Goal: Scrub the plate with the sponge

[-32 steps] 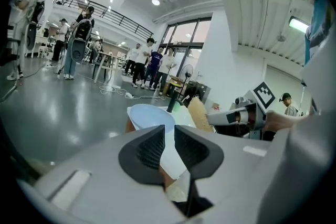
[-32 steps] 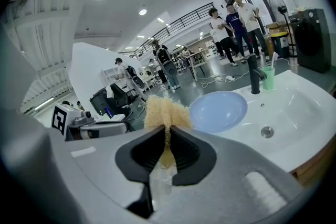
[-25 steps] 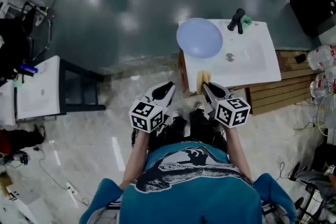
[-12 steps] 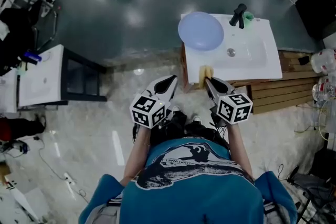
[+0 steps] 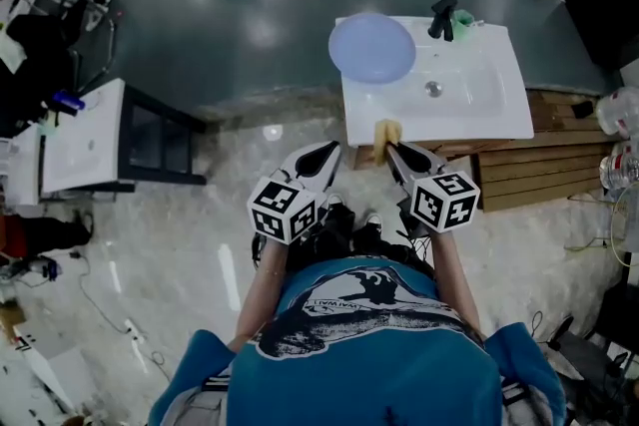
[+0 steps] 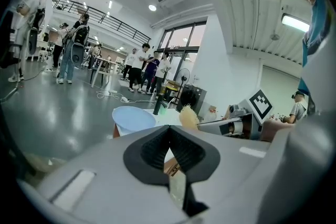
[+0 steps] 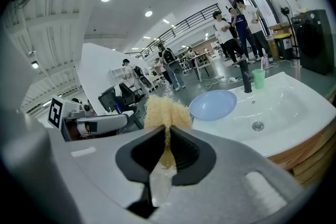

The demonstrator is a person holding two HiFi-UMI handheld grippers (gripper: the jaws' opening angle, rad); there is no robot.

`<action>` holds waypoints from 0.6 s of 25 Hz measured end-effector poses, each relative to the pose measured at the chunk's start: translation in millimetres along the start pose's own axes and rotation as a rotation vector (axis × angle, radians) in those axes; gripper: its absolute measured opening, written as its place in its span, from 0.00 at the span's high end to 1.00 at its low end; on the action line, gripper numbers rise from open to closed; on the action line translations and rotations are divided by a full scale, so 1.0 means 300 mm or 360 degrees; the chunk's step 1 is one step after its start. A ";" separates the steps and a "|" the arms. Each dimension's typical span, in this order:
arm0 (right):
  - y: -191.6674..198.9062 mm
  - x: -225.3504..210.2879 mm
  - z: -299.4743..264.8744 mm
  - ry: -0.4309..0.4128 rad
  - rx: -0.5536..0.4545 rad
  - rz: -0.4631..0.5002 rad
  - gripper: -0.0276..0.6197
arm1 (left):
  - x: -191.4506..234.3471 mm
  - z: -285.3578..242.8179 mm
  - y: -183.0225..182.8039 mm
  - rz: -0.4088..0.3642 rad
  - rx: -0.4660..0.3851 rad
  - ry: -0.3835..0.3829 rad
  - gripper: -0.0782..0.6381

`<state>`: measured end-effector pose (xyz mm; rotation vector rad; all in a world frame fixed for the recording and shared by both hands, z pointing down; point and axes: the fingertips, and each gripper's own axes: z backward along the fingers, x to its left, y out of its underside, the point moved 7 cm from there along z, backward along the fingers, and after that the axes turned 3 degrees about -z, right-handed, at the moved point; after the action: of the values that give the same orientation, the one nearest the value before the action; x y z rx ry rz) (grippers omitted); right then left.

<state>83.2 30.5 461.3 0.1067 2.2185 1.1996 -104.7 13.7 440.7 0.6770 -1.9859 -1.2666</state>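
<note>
A pale blue plate [image 5: 371,48] rests on the left rim of the white sink [image 5: 479,105], partly over its edge; it also shows in the left gripper view [image 6: 133,118] and the right gripper view [image 7: 213,104]. My right gripper [image 5: 391,151] is shut on a yellow sponge [image 5: 387,132], pinched flat between the jaws [image 7: 163,113], just short of the sink's near edge. My left gripper [image 5: 327,153] hangs beside it, shut with nothing in it [image 6: 169,140]. Both are held in front of the person's body, short of the plate.
A black faucet [image 5: 440,17] and a green cup [image 5: 462,19] stand at the sink's back. Wooden pallet boards [image 5: 544,170] lie right of the sink. A second white basin on a dark stand [image 5: 85,140] is at the left. People stand far off.
The view has shifted a little, so sink and plate sit slightly closer to the grippers. The right gripper still holds the sponge; both grippers keep their places before the body.
</note>
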 end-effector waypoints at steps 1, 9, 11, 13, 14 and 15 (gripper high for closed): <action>0.001 -0.003 0.006 -0.0008 -0.0002 -0.0002 0.91 | -0.011 -0.001 0.002 -0.0002 0.0000 0.0000 0.88; 0.004 -0.018 0.042 -0.0048 0.0006 -0.0003 0.92 | -0.082 -0.014 0.018 -0.0007 0.0008 0.0010 0.88; 0.004 -0.028 0.047 -0.0052 0.0010 -0.0002 0.92 | -0.096 -0.022 0.021 -0.0006 0.0013 0.0014 0.88; 0.004 -0.033 0.053 -0.0054 0.0013 -0.0002 0.92 | -0.109 -0.026 0.023 -0.0008 0.0016 0.0019 0.88; 0.005 -0.033 0.056 -0.0055 0.0013 -0.0001 0.92 | -0.114 -0.027 0.024 -0.0009 0.0017 0.0021 0.88; 0.006 -0.034 0.058 -0.0057 0.0014 -0.0001 0.92 | -0.120 -0.028 0.025 -0.0010 0.0017 0.0024 0.88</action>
<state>100.6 40.9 460.2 0.1299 2.1929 1.1788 -75.9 38.0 440.6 0.6964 -1.9816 -1.2518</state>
